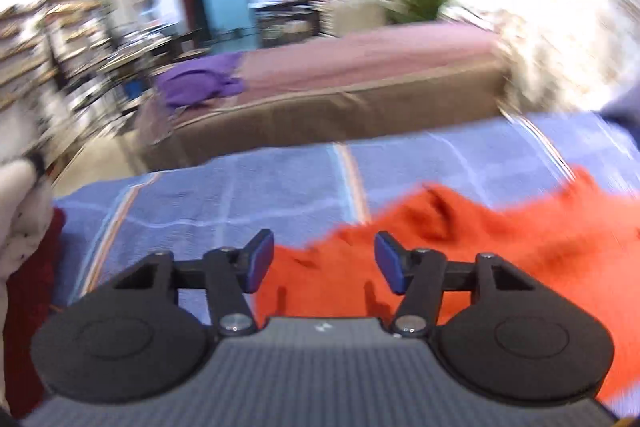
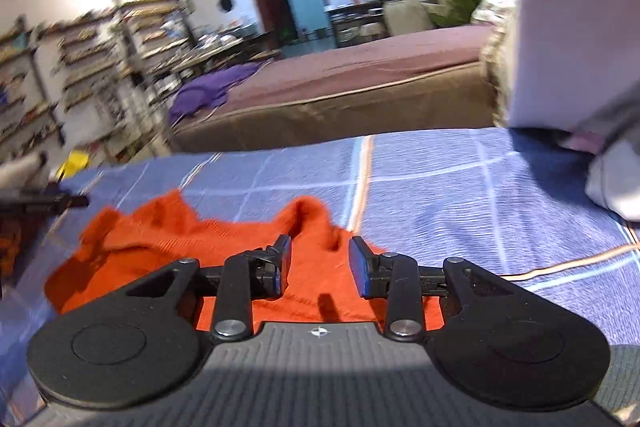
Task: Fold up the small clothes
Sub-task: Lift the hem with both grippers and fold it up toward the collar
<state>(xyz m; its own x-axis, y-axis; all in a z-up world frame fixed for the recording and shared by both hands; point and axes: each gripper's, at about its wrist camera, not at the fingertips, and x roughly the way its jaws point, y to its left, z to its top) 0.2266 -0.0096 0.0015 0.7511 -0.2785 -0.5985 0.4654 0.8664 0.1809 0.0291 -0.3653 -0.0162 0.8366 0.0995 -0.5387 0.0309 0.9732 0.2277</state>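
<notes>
An orange knitted garment (image 1: 500,239) lies crumpled on a blue checked bedcover (image 1: 240,191). My left gripper (image 1: 324,263) is open, above the garment's left edge, holding nothing. In the right wrist view the same orange garment (image 2: 180,231) lies on the bedcover (image 2: 460,187). My right gripper (image 2: 320,263) is open above the garment's right part, near a raised fold, and holds nothing. The left gripper's tip (image 2: 44,203) shows at the left edge of the right wrist view.
A dark red cloth (image 1: 32,287) and a white dotted cloth (image 1: 20,211) lie at the left. A second bed (image 1: 360,83) with a purple garment (image 1: 200,83) stands behind. A white box (image 2: 580,27) and grey cloth (image 2: 616,179) sit at the right.
</notes>
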